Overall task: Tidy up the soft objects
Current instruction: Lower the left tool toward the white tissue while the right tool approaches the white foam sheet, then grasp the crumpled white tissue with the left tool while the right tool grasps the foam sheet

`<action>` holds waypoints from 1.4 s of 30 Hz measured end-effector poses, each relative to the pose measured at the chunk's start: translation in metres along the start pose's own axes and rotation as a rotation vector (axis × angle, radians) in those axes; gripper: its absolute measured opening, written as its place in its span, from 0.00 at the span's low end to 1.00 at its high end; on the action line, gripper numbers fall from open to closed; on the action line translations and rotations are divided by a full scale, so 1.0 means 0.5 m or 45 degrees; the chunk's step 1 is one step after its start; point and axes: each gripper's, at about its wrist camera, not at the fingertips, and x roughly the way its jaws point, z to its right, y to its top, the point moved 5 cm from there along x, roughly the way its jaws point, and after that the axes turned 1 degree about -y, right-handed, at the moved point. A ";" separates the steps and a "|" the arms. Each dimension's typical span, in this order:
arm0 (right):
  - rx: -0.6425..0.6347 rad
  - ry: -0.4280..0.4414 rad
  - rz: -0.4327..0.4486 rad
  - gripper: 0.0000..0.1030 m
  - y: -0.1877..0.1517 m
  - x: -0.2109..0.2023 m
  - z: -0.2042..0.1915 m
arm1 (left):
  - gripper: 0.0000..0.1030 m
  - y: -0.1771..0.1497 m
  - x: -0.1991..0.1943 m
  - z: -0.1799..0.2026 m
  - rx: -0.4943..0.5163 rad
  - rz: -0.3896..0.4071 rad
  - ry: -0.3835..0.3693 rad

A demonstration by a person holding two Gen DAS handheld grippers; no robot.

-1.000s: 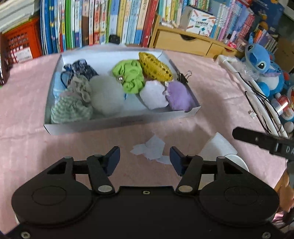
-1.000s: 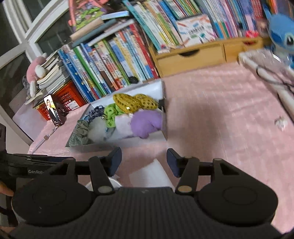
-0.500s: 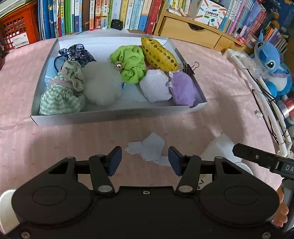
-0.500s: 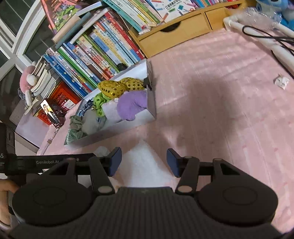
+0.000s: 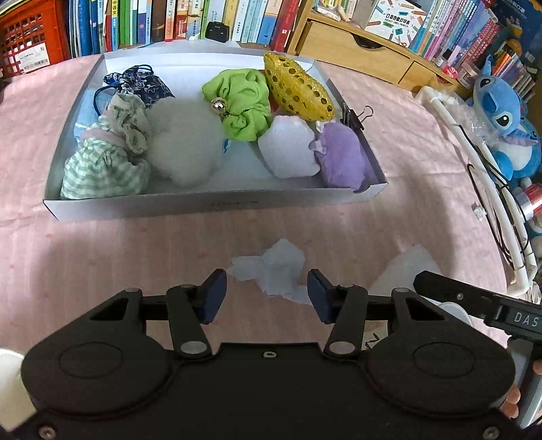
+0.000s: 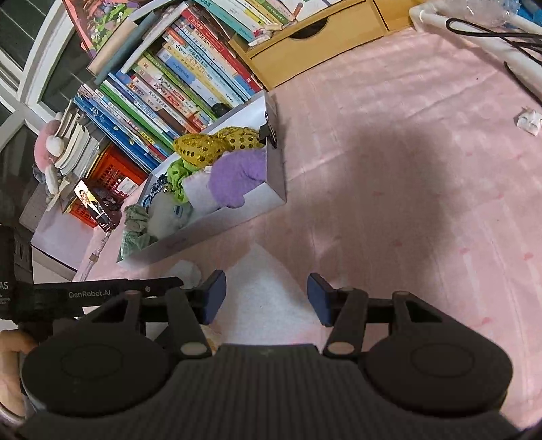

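Crumpled tissue [image 5: 277,270] between left gripper [image 5: 267,295] jaws, just closing, untouched; right gripper [image 6: 266,295] released. Risk: tearing, slipping.

pink floor mat [image 5: 406,210], crammed bookshelf [image 5: 176,17]

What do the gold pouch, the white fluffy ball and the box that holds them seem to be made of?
Gold pouch: likely fabric covered with shiny sequins; round discs glint across it.
White fluffy ball: looks like faux fur or plush; its outline is soft and hazy, matte.
Box: probably thin white cardboard, smooth and matte; its walls are flat with crisp folded corners.
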 end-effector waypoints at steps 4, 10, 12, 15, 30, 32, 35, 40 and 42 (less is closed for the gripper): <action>0.015 0.012 -0.011 0.66 -0.002 0.007 0.004 | 0.45 0.000 0.008 0.000 -0.022 -0.008 -0.015; 0.020 0.021 -0.013 0.66 -0.001 0.013 0.003 | 0.40 -0.001 0.019 0.003 -0.041 -0.019 -0.042; 0.021 0.025 -0.014 0.66 -0.001 0.014 0.005 | 0.39 -0.002 0.020 0.006 -0.036 -0.018 -0.044; 0.019 0.029 -0.015 0.66 -0.002 0.016 0.005 | 0.37 -0.002 0.022 0.008 -0.036 -0.019 -0.049; 0.022 0.044 -0.005 0.53 0.002 0.021 0.000 | 0.31 -0.004 0.012 0.024 0.056 0.022 -0.022; 0.019 0.040 0.007 0.52 0.004 0.017 -0.001 | 0.30 -0.004 0.008 0.025 0.069 0.030 -0.016; 0.024 0.040 0.026 0.50 0.010 0.010 -0.003 | 0.30 -0.003 0.001 0.025 0.090 0.048 -0.006; -0.002 0.009 0.068 0.50 0.021 -0.006 -0.011 | 0.30 -0.002 -0.018 0.025 0.134 0.088 0.013; -0.013 0.001 0.086 0.50 0.026 -0.013 -0.016 | 0.30 -0.002 -0.028 0.028 0.157 0.110 0.021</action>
